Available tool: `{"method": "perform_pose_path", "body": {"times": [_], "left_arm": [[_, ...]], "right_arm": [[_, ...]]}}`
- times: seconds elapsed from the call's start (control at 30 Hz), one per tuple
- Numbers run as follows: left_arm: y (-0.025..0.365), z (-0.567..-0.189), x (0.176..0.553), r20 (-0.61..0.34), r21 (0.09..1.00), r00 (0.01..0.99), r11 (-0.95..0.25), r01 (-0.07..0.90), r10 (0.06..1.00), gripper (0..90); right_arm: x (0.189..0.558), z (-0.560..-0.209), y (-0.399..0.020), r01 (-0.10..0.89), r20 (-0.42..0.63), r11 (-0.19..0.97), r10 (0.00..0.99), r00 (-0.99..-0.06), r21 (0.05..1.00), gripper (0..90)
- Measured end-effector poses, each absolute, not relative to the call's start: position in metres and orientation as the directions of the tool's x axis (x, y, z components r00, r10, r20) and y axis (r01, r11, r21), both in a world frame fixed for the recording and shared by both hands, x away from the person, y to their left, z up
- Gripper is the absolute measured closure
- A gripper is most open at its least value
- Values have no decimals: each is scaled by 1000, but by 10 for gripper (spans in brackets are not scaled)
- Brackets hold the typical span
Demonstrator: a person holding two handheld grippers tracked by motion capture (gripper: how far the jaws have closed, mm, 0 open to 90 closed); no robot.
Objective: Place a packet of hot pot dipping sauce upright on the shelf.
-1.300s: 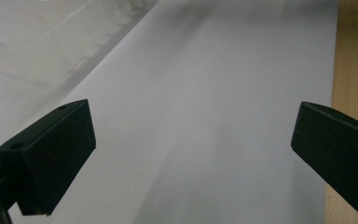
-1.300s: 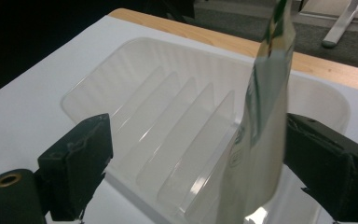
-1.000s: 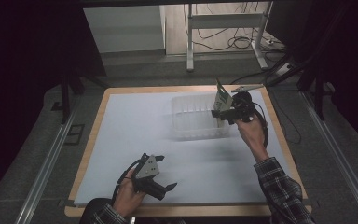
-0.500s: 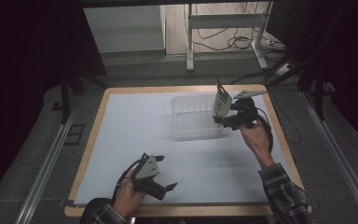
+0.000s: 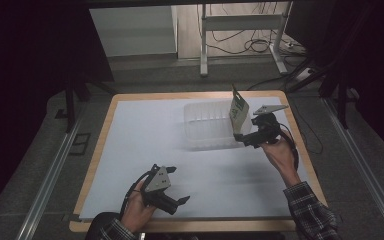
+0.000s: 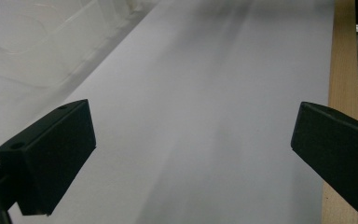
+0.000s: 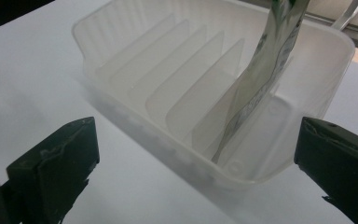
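A translucent plastic bin (image 5: 207,106) with several upright dividers sits at the back right of the white sheet. A green and white packet (image 5: 239,111) stands on edge in its rightmost slot (image 7: 265,65). My right gripper (image 5: 244,139) hovers just off the bin's near right corner. It is open, its jaws have just been opening, and nothing lies between them (image 7: 196,158). The packet stands a little beyond them. My left gripper (image 5: 177,204) rests open and empty near the front edge, over bare sheet (image 6: 191,154). The bin (image 6: 28,42) shows far off in its view.
The white sheet (image 5: 150,130) covers a wooden-edged table (image 5: 107,125). Its wood strip (image 6: 342,70) runs past the left gripper's right jaw. Metal rails flank the table, and desk legs and cables (image 5: 240,45) lie on the floor beyond it.
The right hand has drawn back toward the table's front, away from the packet, which stays upright in the bin. The left hand has kept still.
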State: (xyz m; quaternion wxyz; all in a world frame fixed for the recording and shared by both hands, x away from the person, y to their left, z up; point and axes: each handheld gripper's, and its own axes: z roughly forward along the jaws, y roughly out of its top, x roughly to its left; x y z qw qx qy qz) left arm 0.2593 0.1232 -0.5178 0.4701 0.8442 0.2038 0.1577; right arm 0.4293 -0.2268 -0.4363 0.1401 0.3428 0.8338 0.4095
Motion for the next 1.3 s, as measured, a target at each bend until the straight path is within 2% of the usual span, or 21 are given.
{"method": "perform_pose_path", "body": {"times": [0.6,1.3], "left_arm": [[124,-517,259,92,859,860,-476,186,502,0],[124,-517,259,94,859,856,-475,188,508,0]], "right_arm": [[409,-445,-232,438,35,465,654,-756,769,0],[376,-445,-250,427,18,462,662,-749,777,0]]}}
